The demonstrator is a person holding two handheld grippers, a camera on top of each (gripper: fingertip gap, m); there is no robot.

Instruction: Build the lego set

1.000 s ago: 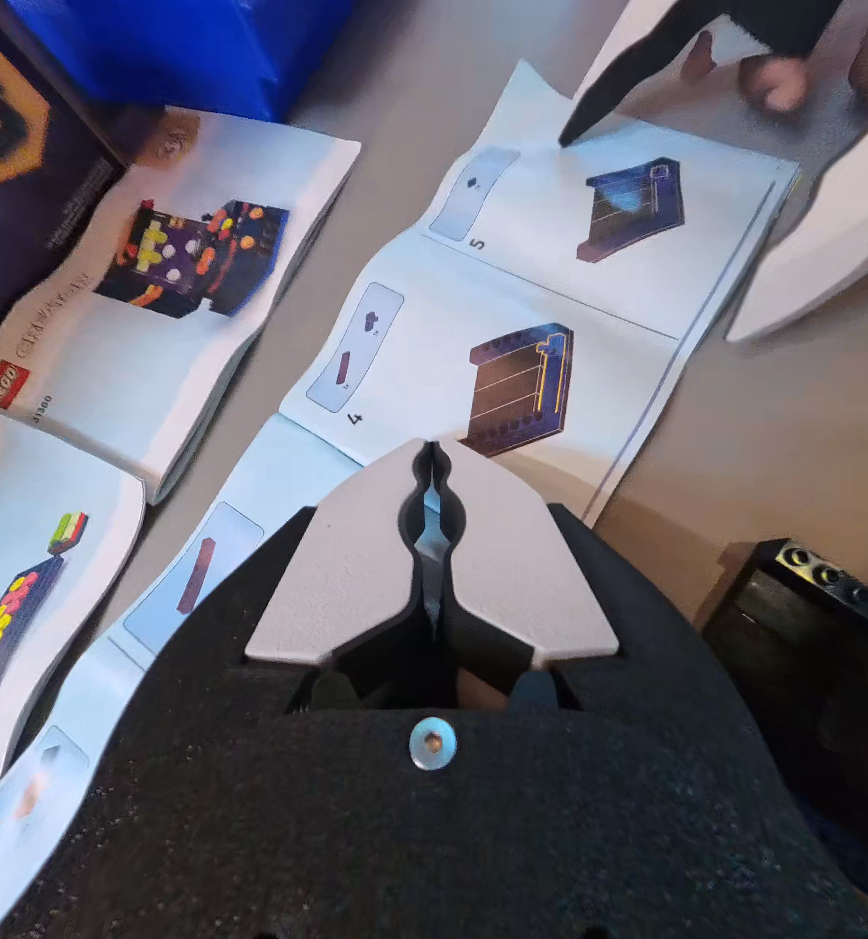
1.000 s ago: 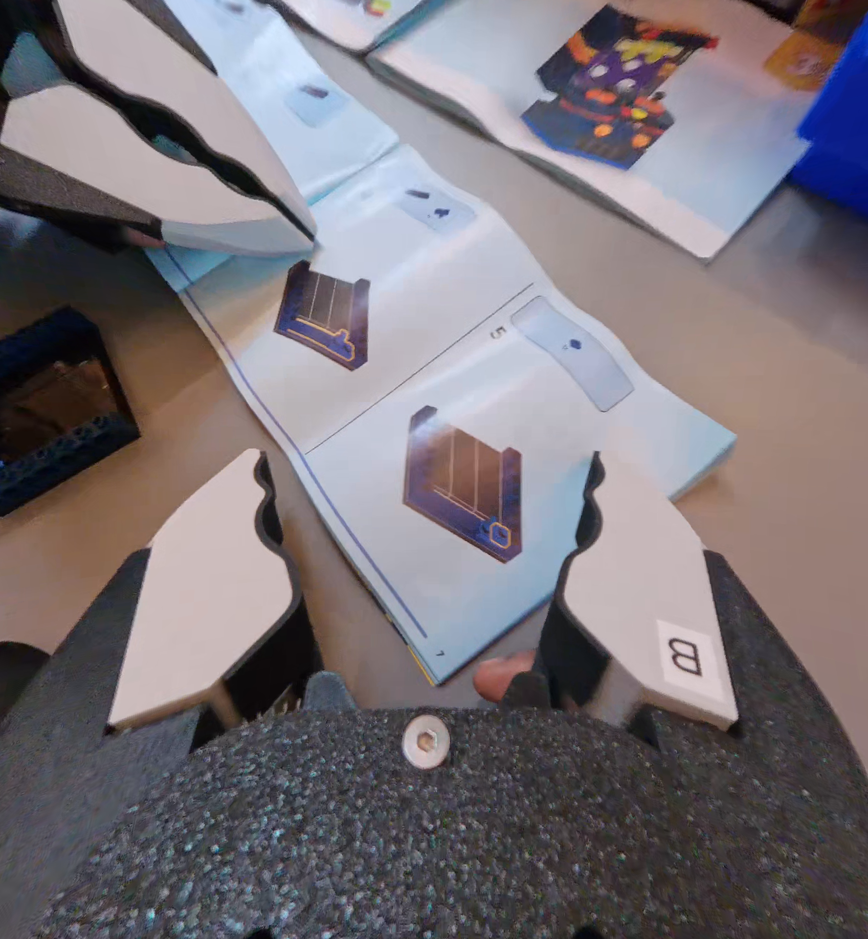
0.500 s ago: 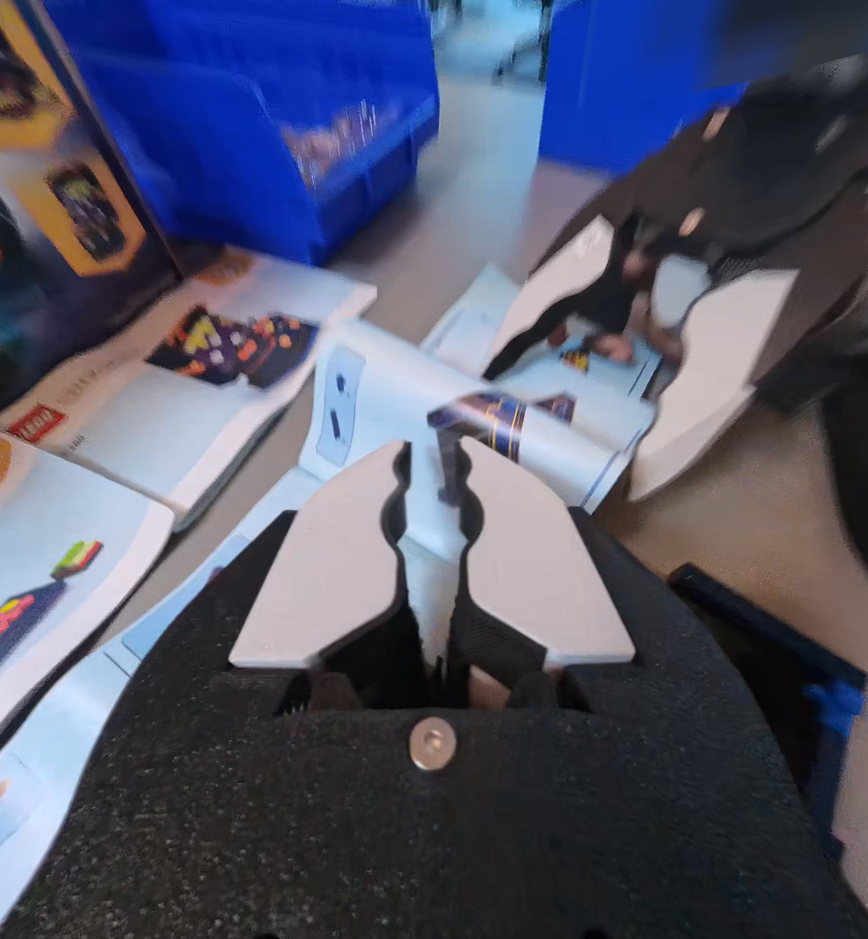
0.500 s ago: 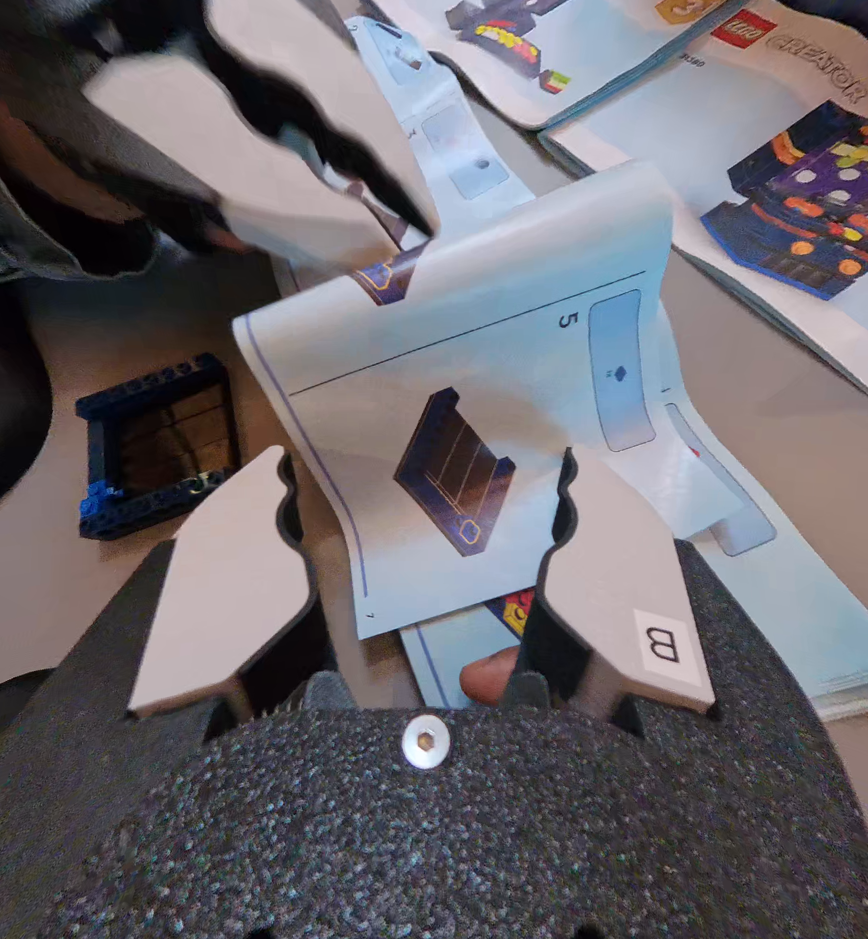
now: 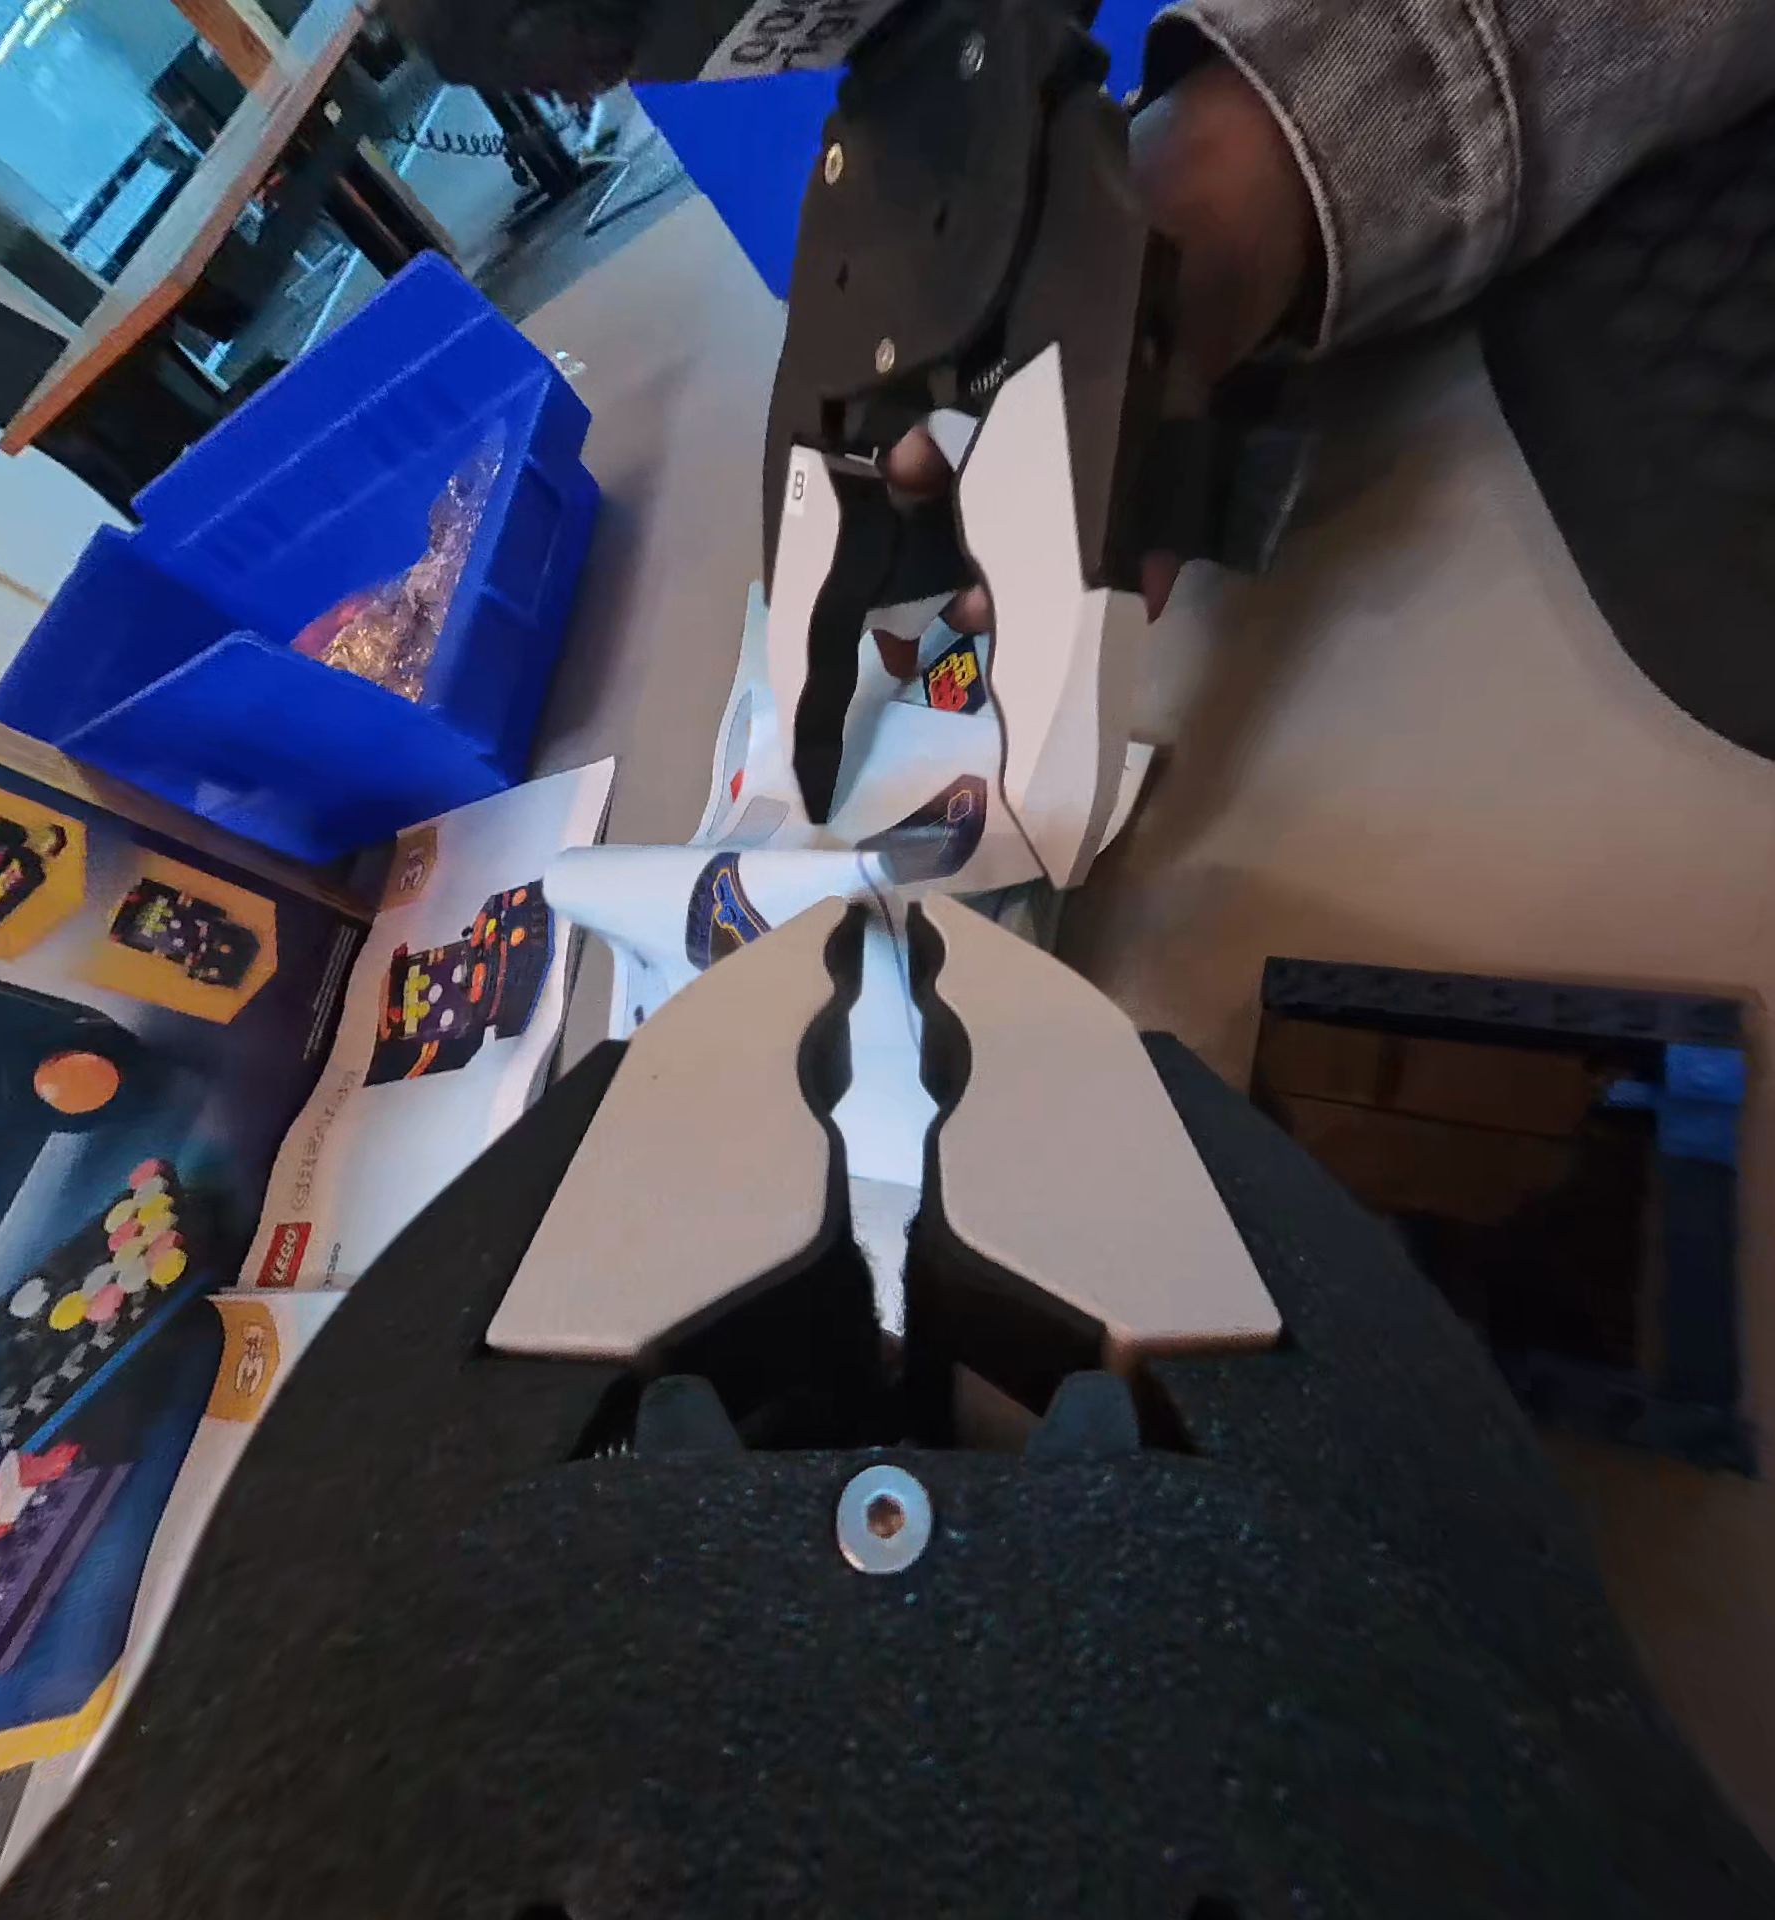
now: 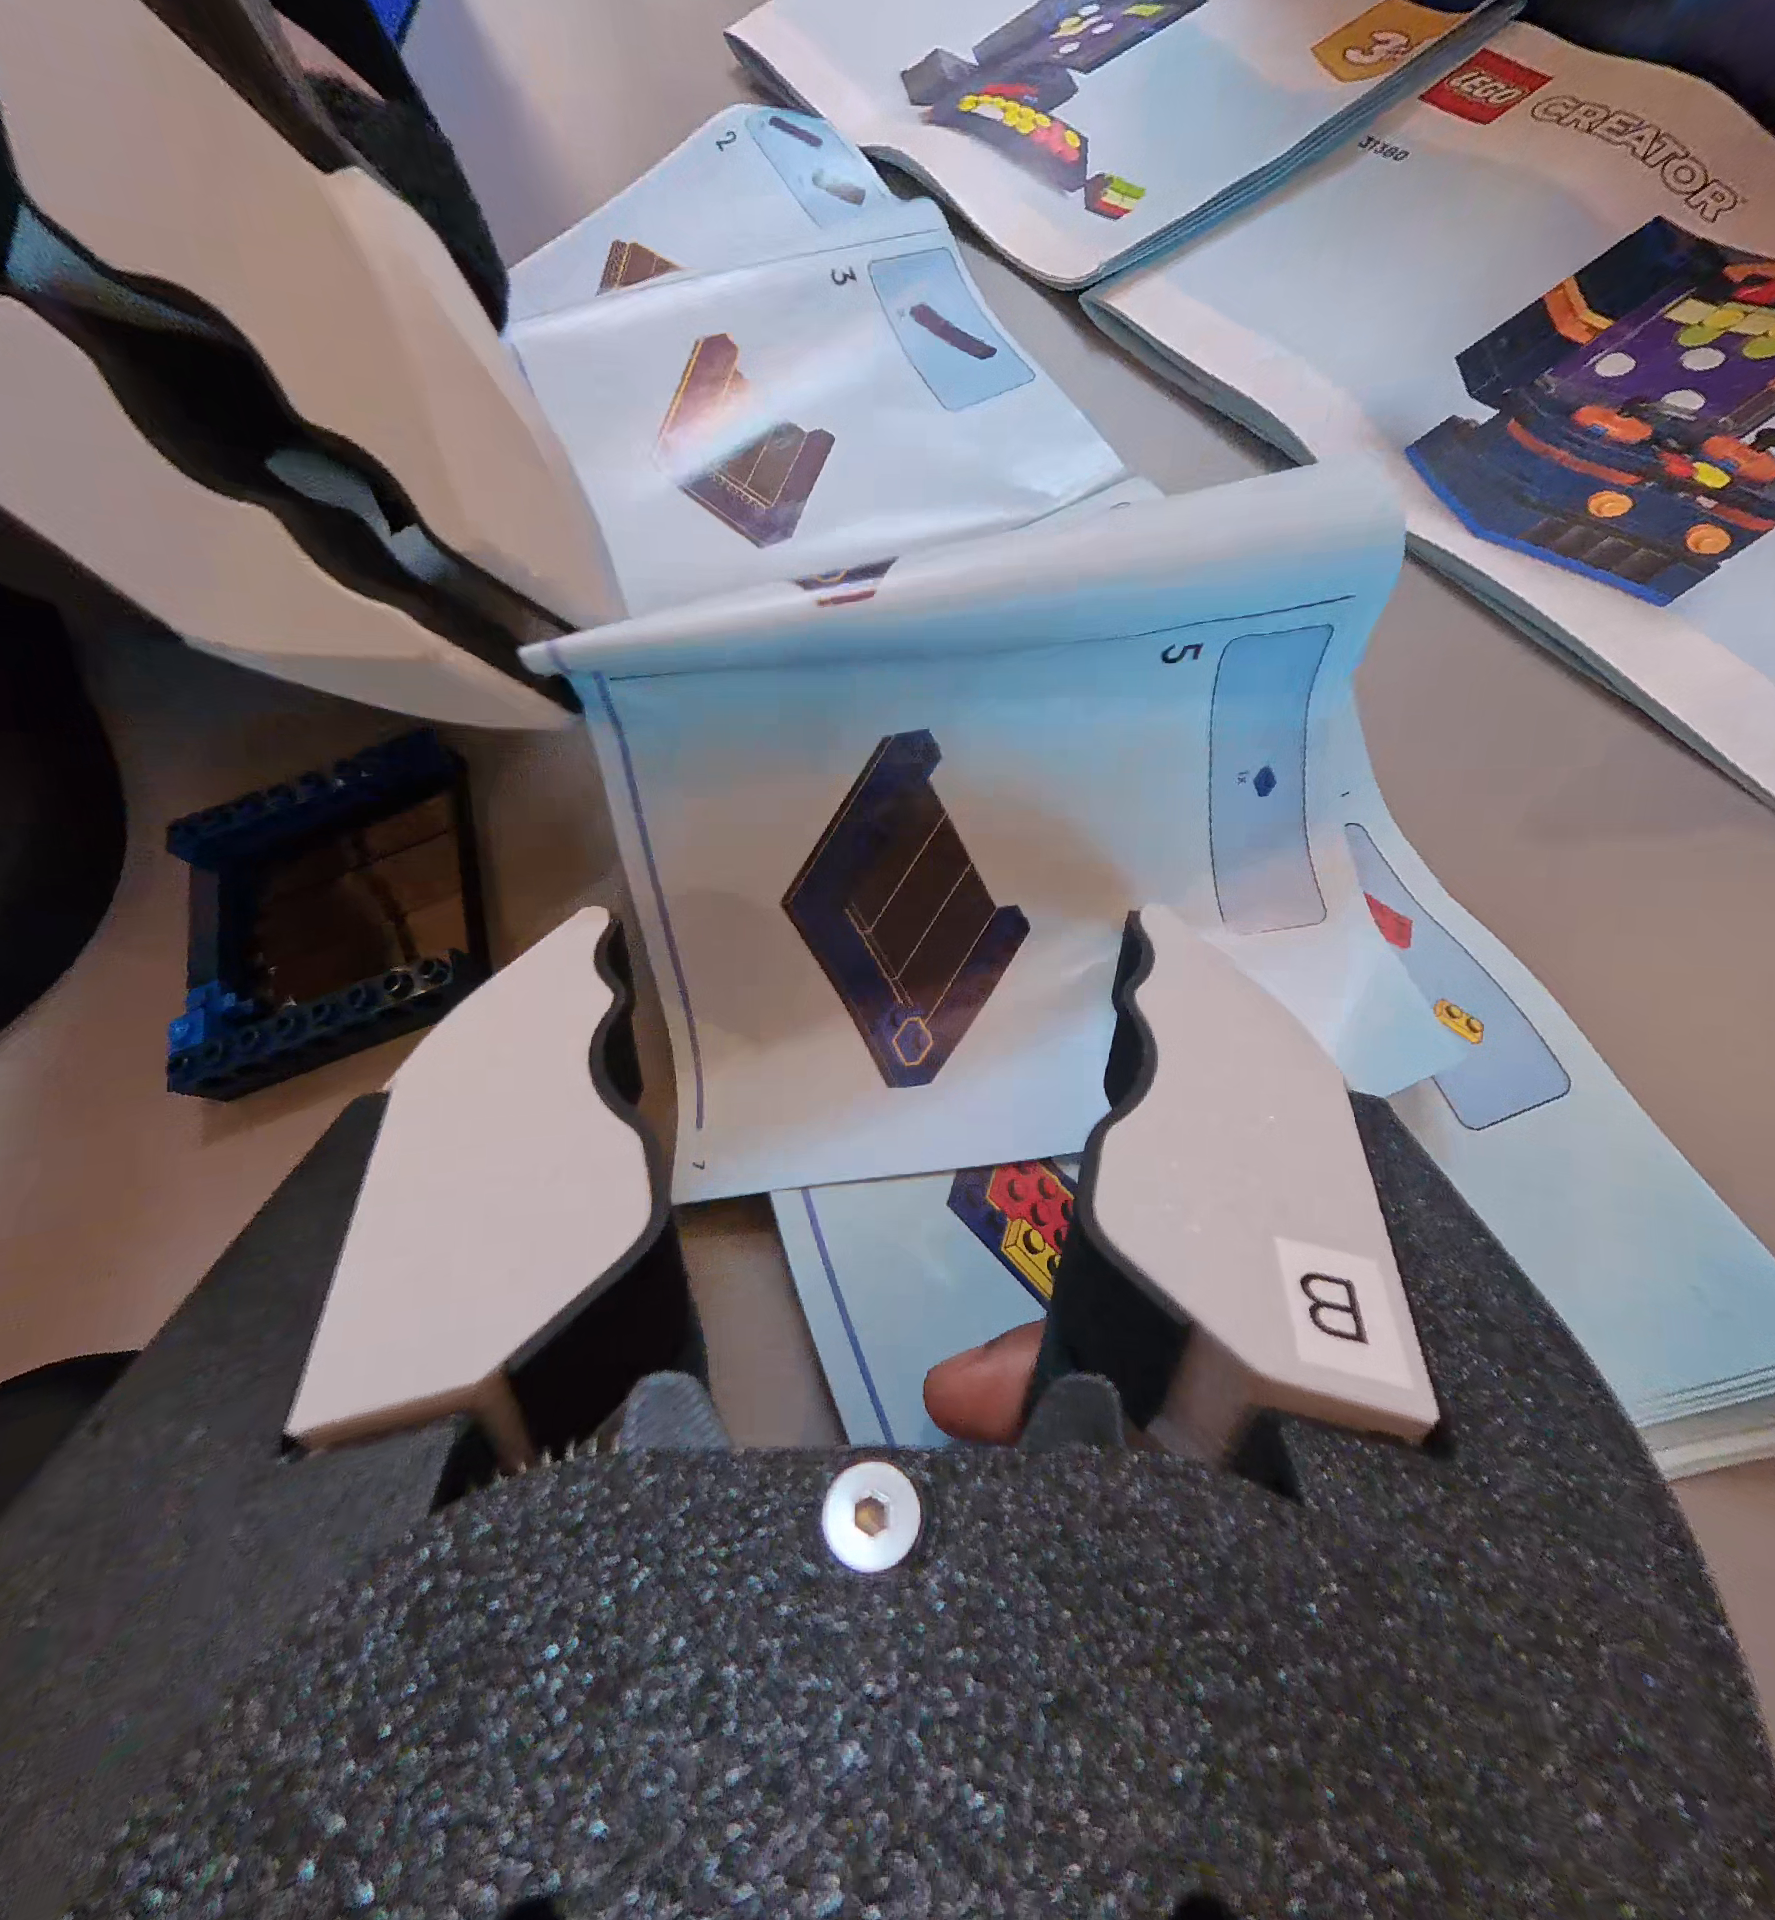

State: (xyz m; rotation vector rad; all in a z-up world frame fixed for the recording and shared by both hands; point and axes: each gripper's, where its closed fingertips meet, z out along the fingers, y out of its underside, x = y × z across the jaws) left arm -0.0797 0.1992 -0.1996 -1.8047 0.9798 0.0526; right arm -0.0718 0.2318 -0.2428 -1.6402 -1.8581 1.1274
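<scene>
An open pale blue instruction booklet lies on the beige table. One page with a dark plate drawing is lifted and curled upward. My left gripper is shut on that page's upper edge; the right wrist view shows it pinching the page's corner. The page also shows curled past my fingertips in the left wrist view. My right gripper is open, its fingers standing either side of the lifted page without pressing on it. It also shows facing me in the left wrist view.
A dark blue brick frame with a brown floor sits on the table, at right in the left wrist view. Two closed booklets lie beyond. Blue bins and a printed box stand at the left.
My left gripper, first shut at the flat booklet, has lifted one page, which now curls upright. My right gripper's jaws have narrowed somewhat and now flank the raised page.
</scene>
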